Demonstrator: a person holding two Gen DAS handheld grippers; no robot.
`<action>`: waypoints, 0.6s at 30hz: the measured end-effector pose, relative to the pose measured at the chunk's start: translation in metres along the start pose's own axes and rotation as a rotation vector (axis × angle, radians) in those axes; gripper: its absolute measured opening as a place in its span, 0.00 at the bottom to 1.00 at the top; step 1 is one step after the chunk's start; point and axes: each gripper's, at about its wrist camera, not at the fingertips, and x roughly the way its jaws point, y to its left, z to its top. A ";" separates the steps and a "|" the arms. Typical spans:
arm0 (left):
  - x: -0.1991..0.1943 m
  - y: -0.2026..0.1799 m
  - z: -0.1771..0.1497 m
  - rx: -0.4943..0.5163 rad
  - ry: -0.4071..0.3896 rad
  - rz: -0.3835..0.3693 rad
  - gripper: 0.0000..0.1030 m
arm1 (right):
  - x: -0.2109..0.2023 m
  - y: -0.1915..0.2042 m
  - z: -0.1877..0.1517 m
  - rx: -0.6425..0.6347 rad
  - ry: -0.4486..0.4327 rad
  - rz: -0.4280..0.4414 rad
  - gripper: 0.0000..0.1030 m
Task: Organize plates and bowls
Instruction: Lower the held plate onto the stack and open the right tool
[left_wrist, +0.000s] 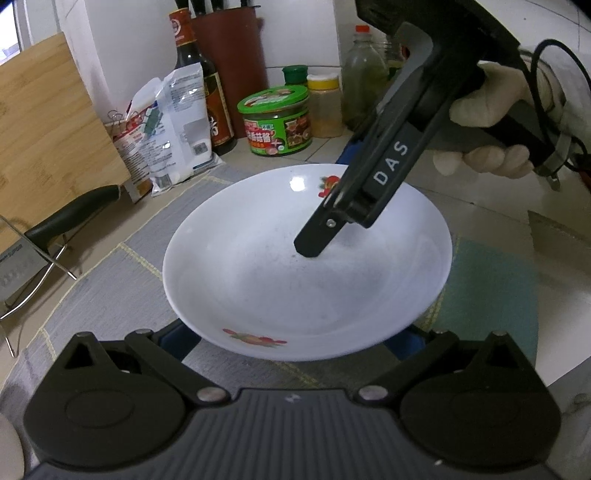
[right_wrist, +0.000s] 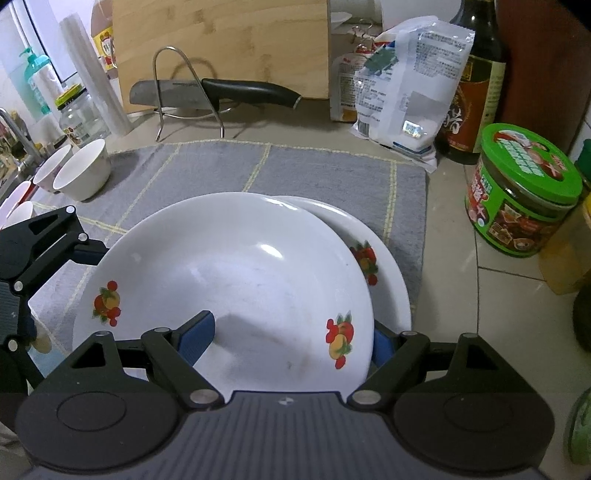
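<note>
Here the right gripper (right_wrist: 284, 341) clamps the top plate (right_wrist: 229, 280); left gripper's (left_wrist: 295, 341) spread unclear.

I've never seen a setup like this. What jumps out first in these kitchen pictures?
A big white plate with painted fruit fills the middle, lying partly on a second plate on a grey mat. The right gripper reaches down into it from the far side, while the left gripper sits at its other edge. Behind, a green-lidded jar stands right and white bowls left.
</note>
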 end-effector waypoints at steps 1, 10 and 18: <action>0.000 0.001 0.000 -0.006 0.000 -0.004 0.99 | 0.001 0.000 0.000 0.001 0.002 0.001 0.86; 0.000 0.003 -0.002 0.000 -0.014 -0.011 0.99 | 0.008 0.006 0.005 0.000 0.034 -0.021 0.95; -0.001 0.005 -0.004 0.008 -0.026 -0.019 0.99 | 0.009 0.013 0.011 -0.010 0.100 -0.063 0.98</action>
